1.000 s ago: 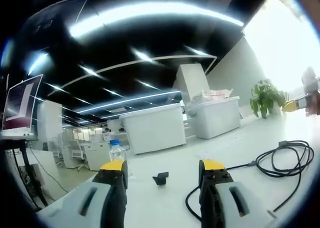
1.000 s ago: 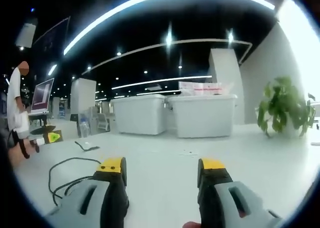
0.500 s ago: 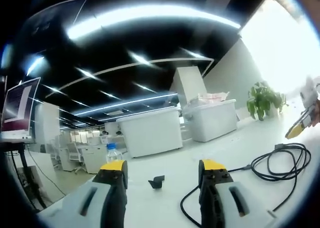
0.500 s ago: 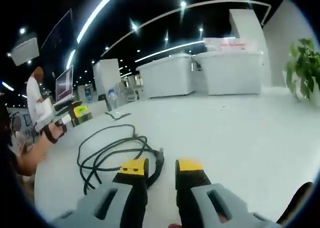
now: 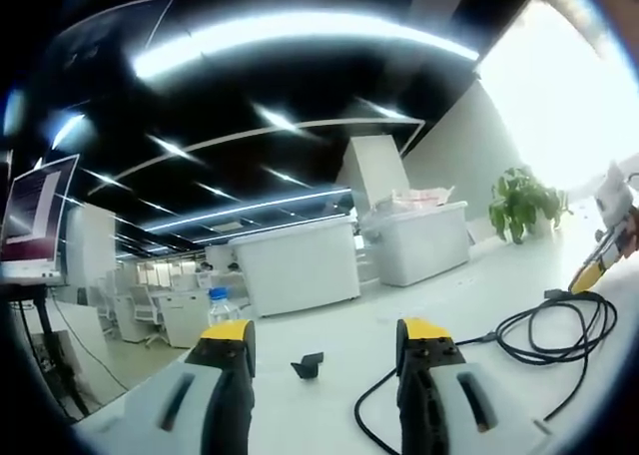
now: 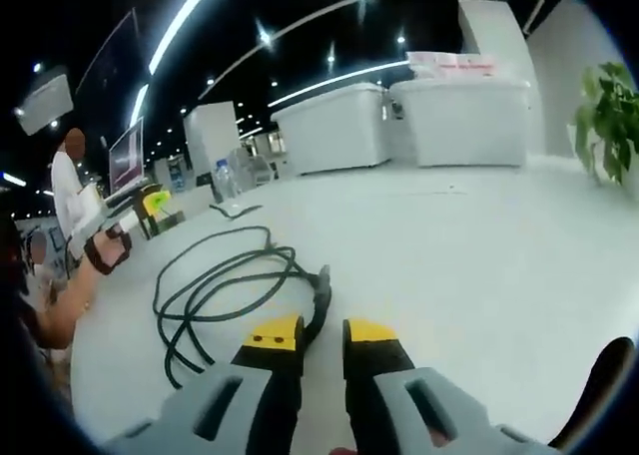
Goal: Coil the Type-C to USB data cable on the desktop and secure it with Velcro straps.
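Observation:
The black data cable [image 6: 215, 290] lies in loose loops on the white desktop [image 6: 479, 245]. Its plug end [image 6: 320, 293] runs back between the yellow tips of my right gripper [image 6: 321, 332], whose jaws are nearly together on it. In the left gripper view the same cable [image 5: 549, 325] loops at the right and trails toward the near edge. My left gripper [image 5: 325, 340] hovers open with nothing between its jaws. A small black Velcro strap [image 5: 306, 365] sits on the desk just ahead of it. The right gripper [image 5: 597, 263] reaches the far end of the loops.
A water bottle [image 5: 218, 305] stands at the left, two white bins [image 5: 300, 265] at the back, and a potted plant [image 5: 519, 204] beyond the desk. A monitor [image 5: 35, 221] is at far left. A person's hand [image 6: 100, 250] holds the left gripper [image 6: 150, 208].
My right gripper dropped toward the cable's plug end and its jaws narrowed from wide open to nearly together. The left gripper stayed open and barely shifted.

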Available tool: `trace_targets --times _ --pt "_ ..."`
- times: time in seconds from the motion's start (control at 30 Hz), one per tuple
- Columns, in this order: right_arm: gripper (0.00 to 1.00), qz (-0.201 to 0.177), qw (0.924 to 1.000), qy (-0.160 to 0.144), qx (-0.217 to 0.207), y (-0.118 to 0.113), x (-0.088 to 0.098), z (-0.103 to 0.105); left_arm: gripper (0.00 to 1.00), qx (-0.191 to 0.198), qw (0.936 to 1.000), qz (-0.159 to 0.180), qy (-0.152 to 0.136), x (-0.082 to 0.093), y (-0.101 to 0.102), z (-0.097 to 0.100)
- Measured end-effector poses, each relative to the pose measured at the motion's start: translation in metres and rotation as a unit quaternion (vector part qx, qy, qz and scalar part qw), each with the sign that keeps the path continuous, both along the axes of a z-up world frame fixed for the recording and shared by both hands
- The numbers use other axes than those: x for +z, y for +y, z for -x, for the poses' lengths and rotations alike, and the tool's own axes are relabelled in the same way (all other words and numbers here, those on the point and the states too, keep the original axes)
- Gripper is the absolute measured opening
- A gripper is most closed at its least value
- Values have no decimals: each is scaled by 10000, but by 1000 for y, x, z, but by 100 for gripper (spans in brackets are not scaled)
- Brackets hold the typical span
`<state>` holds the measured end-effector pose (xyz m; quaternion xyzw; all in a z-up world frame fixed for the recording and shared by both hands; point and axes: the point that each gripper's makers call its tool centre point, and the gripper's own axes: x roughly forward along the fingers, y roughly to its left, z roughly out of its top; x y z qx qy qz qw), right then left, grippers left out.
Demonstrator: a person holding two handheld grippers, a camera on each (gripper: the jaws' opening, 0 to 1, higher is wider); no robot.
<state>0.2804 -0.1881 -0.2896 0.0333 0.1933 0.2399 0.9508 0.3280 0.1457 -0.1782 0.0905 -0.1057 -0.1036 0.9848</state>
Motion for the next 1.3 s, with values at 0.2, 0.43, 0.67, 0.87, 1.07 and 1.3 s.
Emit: trace_targets --times 0.2,0.43,0.67,0.87,1.07,1.3 --pt "7 100 9998 -39 148 1 1 0 57 -16 10000 6 -15 1 -1 1" --pt "7 148 9997 31 199 -3 0 -3 57 -43 10000 16 -18 2 -2 2" --pt "5 621 9971 105 425 1 -4 4 56 -77 10000 44 -38 4 -3 3" --pt "2 639 9967 271 418 -1 -7 2 56 -124 9999 21 -61 5 -7 5" --pt "1 362 9986 -172 352 -2 11 2 56 -168 9999 32 -26 4 -8 4" --pt "1 304 9939 -990 386 7 53 7 56 -1105 9938 133 31 4 -50 10"
